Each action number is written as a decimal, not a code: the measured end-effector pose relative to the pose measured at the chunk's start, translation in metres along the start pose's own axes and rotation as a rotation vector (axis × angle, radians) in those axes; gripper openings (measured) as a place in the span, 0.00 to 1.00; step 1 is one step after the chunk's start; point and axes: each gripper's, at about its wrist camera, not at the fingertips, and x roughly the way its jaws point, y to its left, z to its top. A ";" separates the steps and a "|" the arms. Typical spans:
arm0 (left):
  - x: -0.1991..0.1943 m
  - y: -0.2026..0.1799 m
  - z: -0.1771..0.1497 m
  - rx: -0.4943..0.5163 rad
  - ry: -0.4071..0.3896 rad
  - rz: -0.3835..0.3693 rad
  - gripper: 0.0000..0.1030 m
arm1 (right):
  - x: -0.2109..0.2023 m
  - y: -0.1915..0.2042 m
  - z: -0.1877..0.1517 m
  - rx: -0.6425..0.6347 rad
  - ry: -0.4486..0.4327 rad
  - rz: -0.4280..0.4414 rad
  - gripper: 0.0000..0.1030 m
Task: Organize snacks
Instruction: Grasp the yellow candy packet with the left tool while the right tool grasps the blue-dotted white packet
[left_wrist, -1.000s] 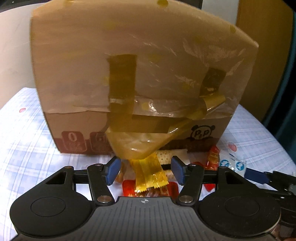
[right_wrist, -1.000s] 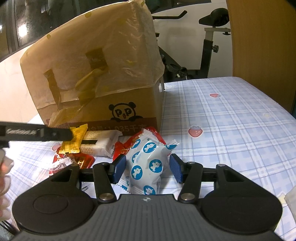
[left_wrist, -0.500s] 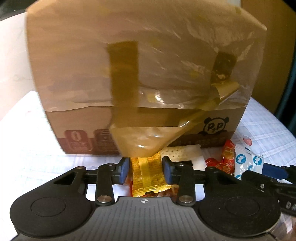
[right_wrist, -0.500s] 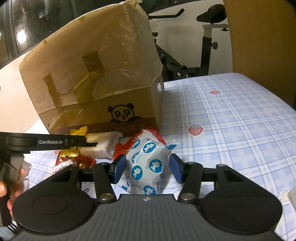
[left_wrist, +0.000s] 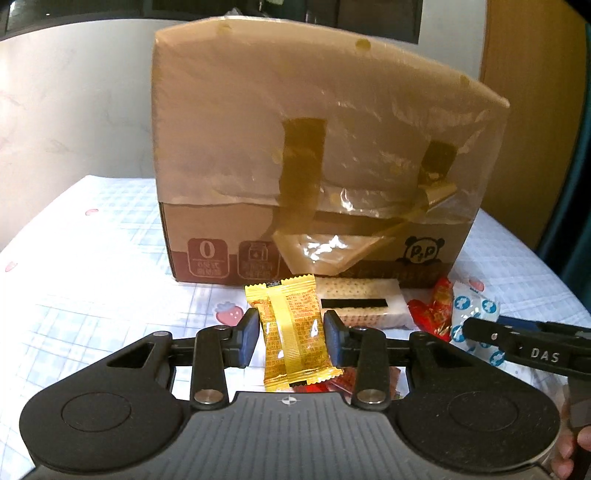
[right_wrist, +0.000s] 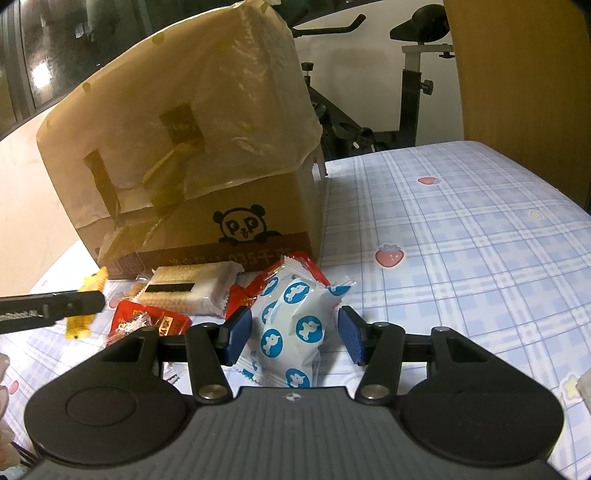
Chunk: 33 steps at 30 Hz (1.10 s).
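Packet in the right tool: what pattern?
White with blue round spots; clearest in the right wrist view.

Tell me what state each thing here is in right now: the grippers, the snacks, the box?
Left gripper: jaws just closed, shut on the yellow packet.
Yellow packet: sealed, gripped, lifted upright.
Right gripper: pads against the white packet, holding it.
White packet with blue dots: sealed, puffy.
Cracker pack: sealed, lying flat.
Red packets: lying loose on the cloth.
Cardboard box: upright, top covered with taped plastic film.
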 end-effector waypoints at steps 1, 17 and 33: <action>-0.002 0.001 -0.001 -0.002 -0.005 -0.003 0.39 | 0.000 0.000 0.000 0.000 0.002 -0.001 0.54; -0.005 0.007 -0.011 -0.015 -0.001 -0.041 0.39 | 0.006 0.000 -0.001 -0.013 0.033 -0.018 0.57; -0.013 0.005 -0.009 -0.023 -0.024 -0.035 0.39 | 0.000 0.015 -0.004 -0.118 0.005 -0.051 0.48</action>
